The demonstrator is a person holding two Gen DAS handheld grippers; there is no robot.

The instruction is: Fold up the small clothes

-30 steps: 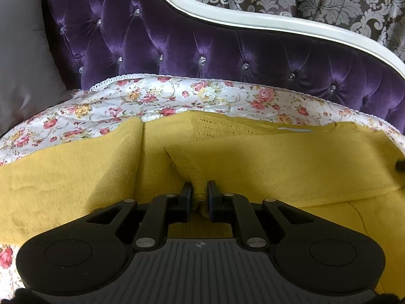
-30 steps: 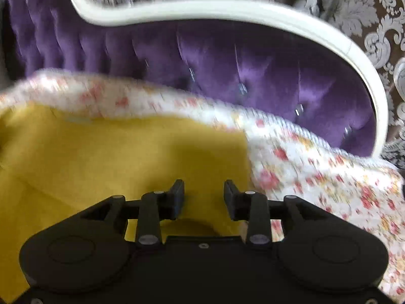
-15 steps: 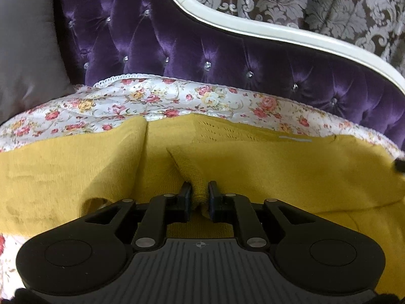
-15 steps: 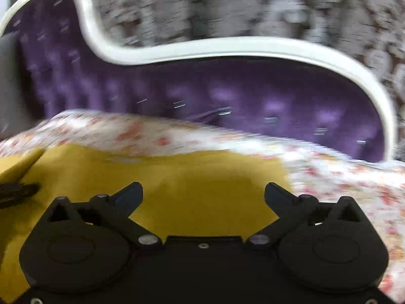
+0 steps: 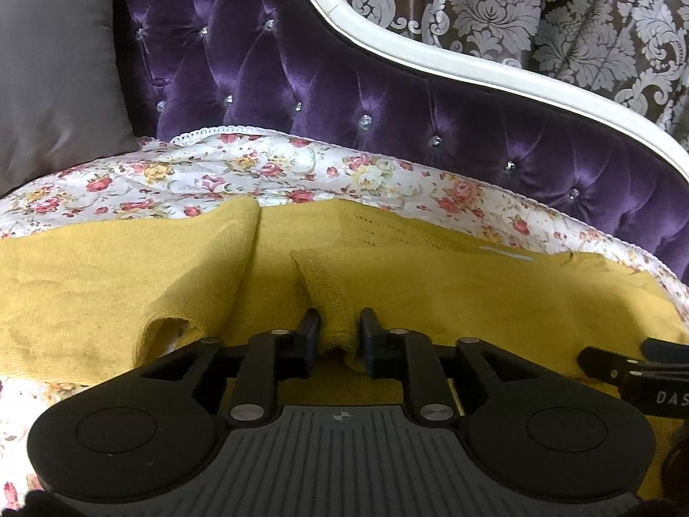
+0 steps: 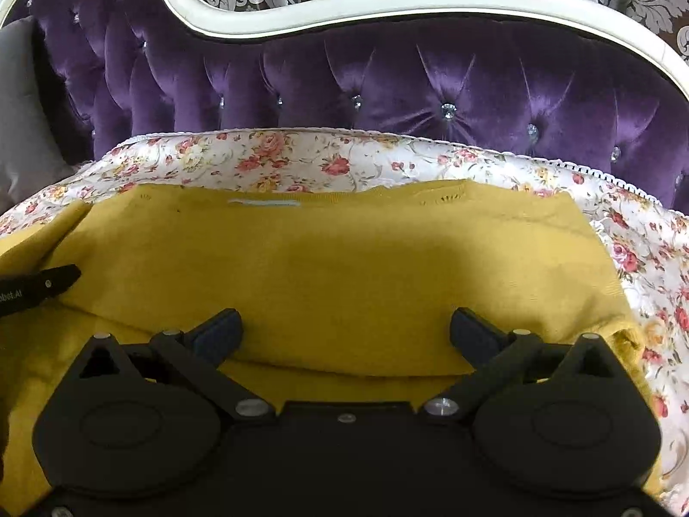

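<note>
A mustard-yellow knit sweater (image 5: 452, 284) lies on a floral sheet (image 5: 267, 172). My left gripper (image 5: 338, 331) is shut on a raised fold of the sweater, pinched between its jaws. A sleeve (image 5: 107, 275) lies spread to the left with its cuff opening near the gripper. In the right wrist view the sweater (image 6: 344, 267) lies flat, neckline and white label (image 6: 262, 202) at the far edge. My right gripper (image 6: 344, 331) is wide open and empty over the folded hem. Each gripper's tip shows at the edge of the other's view.
A purple tufted headboard (image 6: 430, 86) with a white curved frame (image 6: 387, 4) stands right behind the sheet. A grey pillow (image 5: 51, 64) leans at the far left. Patterned damask wallpaper (image 5: 538, 13) is beyond.
My right gripper has opened wide and shifted left over the sweater's middle. My left gripper stays shut on the fold and has moved slightly, with the sleeve cuff now showing beside it.
</note>
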